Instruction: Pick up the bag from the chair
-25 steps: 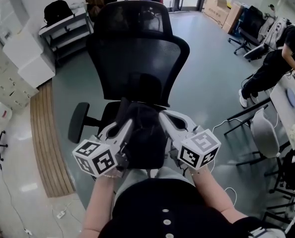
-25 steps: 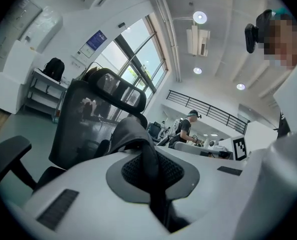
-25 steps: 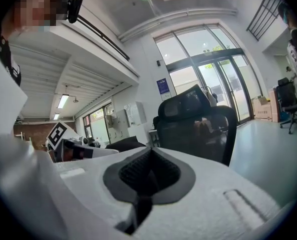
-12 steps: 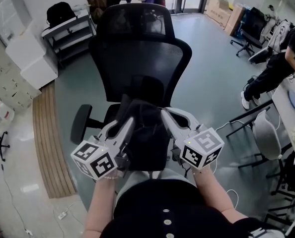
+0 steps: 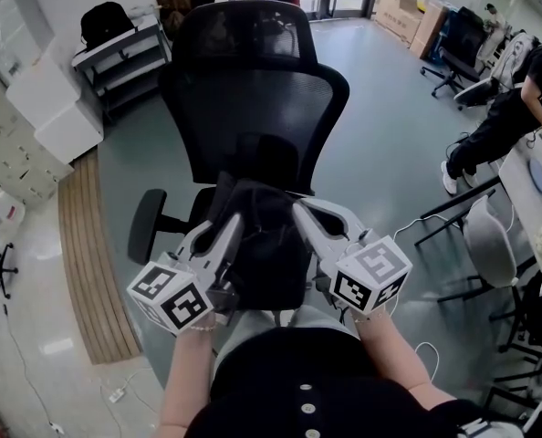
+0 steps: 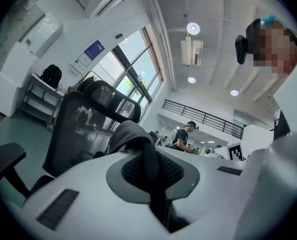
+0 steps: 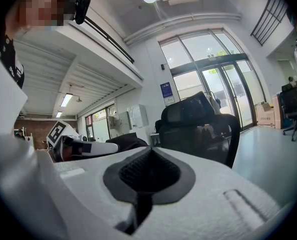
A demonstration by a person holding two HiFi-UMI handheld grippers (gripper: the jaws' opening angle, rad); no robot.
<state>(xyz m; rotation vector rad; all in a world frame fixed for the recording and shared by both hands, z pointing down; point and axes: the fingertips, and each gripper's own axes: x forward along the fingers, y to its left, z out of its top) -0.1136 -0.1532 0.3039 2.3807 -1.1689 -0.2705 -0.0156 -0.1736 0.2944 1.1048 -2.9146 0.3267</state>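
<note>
A black bag (image 5: 264, 245) hangs between my two grippers, close to my body and in front of a black mesh office chair (image 5: 253, 117). My left gripper (image 5: 234, 219) is at the bag's upper left. In the left gripper view it (image 6: 151, 156) is shut on a black bag strap (image 6: 149, 134) that runs up over the pads. My right gripper (image 5: 298, 210) rests against the bag's upper right edge. In the right gripper view its jaws (image 7: 149, 151) are shut and nothing shows between the pads. There the bag (image 7: 126, 141) lies to the left, behind my left gripper (image 7: 88, 148).
A white shelf unit (image 5: 125, 53) with a black bag on it stands at the back left, beside white cabinets (image 5: 52, 108). A person in black (image 5: 508, 117) sits at the right by a white table (image 5: 536, 190). A grey chair (image 5: 490, 245) and floor cables lie at the right.
The view shifts a little. Both grippers and the bag stay in nearly the same place in front of the chair.
</note>
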